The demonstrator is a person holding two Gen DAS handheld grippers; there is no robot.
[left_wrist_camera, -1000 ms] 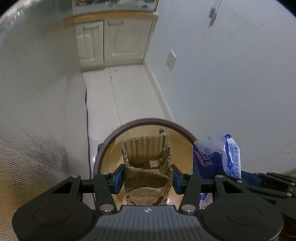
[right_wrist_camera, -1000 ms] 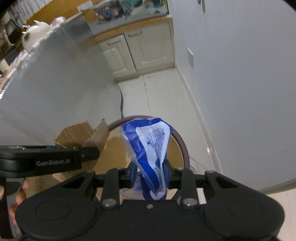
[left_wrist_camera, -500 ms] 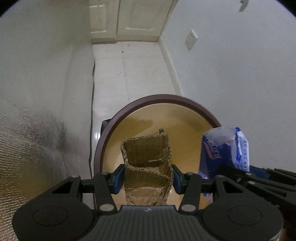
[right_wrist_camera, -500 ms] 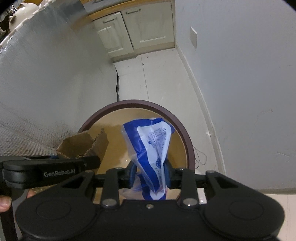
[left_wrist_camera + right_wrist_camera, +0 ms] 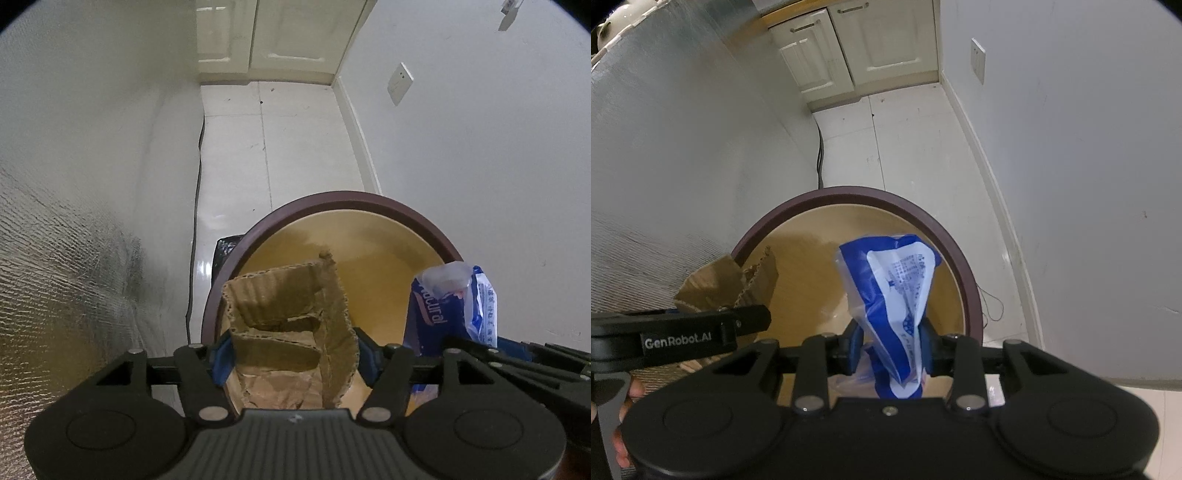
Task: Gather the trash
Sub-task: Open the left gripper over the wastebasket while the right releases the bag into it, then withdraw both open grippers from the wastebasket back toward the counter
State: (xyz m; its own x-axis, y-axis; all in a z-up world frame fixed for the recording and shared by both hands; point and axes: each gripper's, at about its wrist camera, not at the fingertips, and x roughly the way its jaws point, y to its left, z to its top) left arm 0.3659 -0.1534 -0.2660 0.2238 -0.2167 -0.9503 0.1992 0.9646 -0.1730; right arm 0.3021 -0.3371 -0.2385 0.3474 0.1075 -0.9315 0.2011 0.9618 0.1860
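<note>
My left gripper (image 5: 293, 354) is shut on a torn piece of brown corrugated cardboard (image 5: 288, 314) and holds it over the open mouth of a round trash bin (image 5: 354, 197) with a dark maroon rim and tan inside. My right gripper (image 5: 892, 343) is shut on a crumpled blue and white plastic wrapper (image 5: 890, 280) and holds it over the same bin (image 5: 849, 192). The wrapper also shows at the right of the left wrist view (image 5: 454, 299), and the cardboard at the left of the right wrist view (image 5: 720, 280).
A silver foil-covered wall (image 5: 55, 277) stands close on the left. A white wall (image 5: 1089, 184) with a socket plate (image 5: 400, 83) runs along the right. Cream cabinets (image 5: 857, 48) stand at the far end of the pale tiled floor (image 5: 266, 147). A dark cable (image 5: 820, 151) runs down the floor.
Both grippers have moved forward and tilted down over the bin, so its mouth now fills more of both views. Each still holds its item.
</note>
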